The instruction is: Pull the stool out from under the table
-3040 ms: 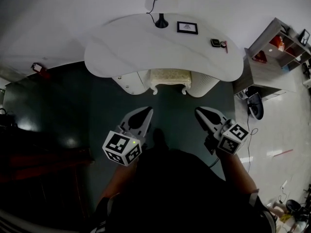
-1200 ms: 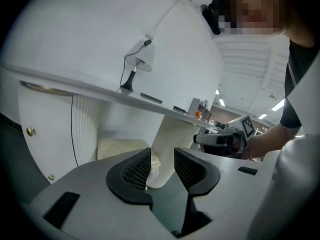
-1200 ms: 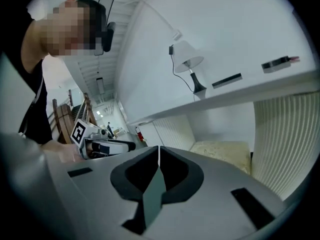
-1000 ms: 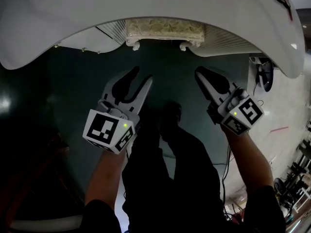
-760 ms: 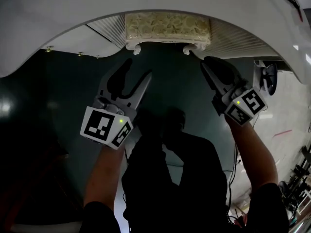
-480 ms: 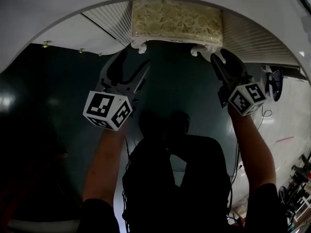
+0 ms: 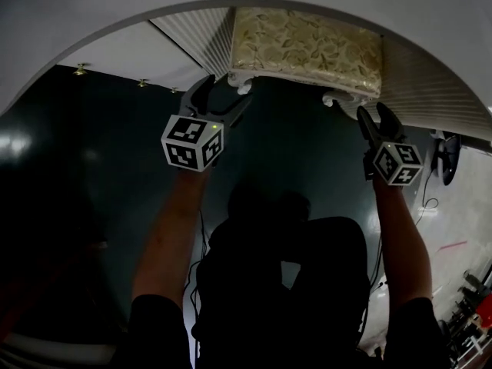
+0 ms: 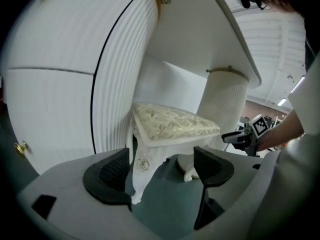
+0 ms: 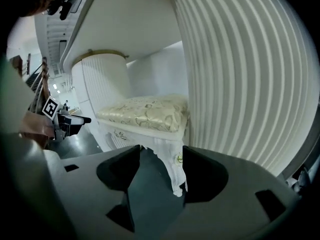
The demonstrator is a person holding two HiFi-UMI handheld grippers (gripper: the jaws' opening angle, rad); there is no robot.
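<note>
The stool [image 7: 307, 48] has a cream floral cushion and white carved legs, and it stands tucked under the white table [image 7: 115, 21]. My left gripper [image 7: 223, 94] is at the stool's front left corner, its jaws open after widening just now. In the left gripper view the stool's front leg [image 8: 137, 174] shows in the gap of the left gripper [image 8: 160, 169], untouched by the pads. My right gripper [image 7: 374, 114] is at the front right corner, also open after widening. The other front leg [image 9: 175, 176] shows in the gap of the right gripper [image 9: 161, 173], close to the right jaw.
White ribbed pedestals [image 8: 115, 84] [image 9: 240, 84] flank the stool closely on both sides. The table top overhangs it. The floor [image 7: 100, 175] is dark green. A black object [image 7: 446, 156] with a cable lies on the pale floor at the right.
Both grippers have moved forward and down to the stool's front corners. Both pairs of jaws stand wider apart. The stool and the table's underside fill more of the head view.
</note>
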